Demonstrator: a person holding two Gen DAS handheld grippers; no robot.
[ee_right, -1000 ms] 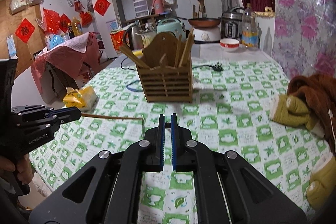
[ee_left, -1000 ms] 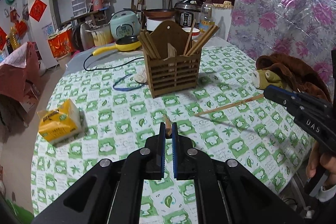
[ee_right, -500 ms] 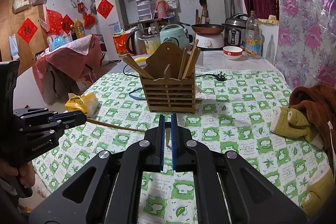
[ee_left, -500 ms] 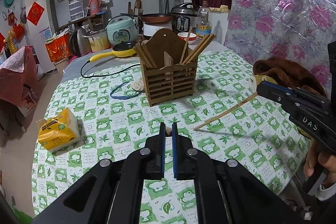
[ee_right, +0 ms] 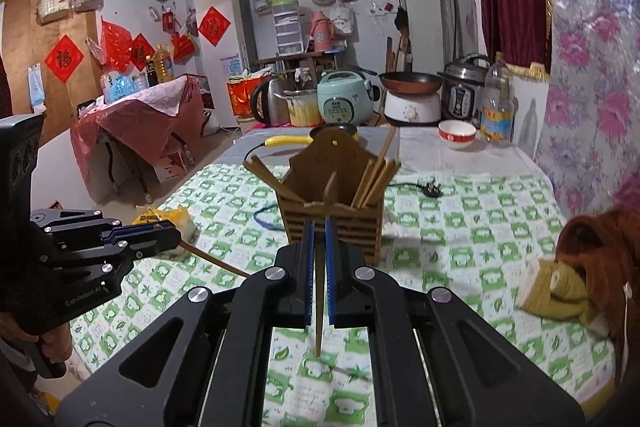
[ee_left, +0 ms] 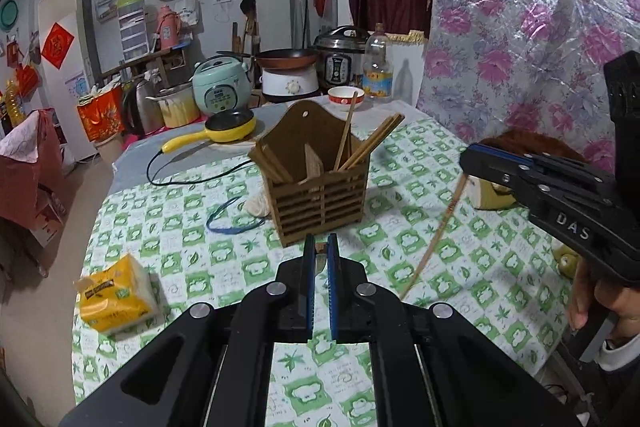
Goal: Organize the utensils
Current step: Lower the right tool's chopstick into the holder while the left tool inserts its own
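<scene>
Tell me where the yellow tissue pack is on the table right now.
In the left wrist view, the yellow tissue pack lies near the left edge of the table, well left of the wooden utensil holder and nearer the camera than the blue band.

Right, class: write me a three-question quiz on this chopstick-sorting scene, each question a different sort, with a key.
1. True or false: each hand-held gripper, left and right, is shut on a chopstick.
2. Multiple choice: the wooden holder on the table is
A. lying on its side
B. upright with chopsticks in it
C. upright and empty
3. Fill the gap: in the left wrist view, the yellow tissue pack lies to the ____ of the holder.

Key:
1. True; the left chopstick and the right chopstick each hang from shut jaws.
2. B
3. left
</scene>
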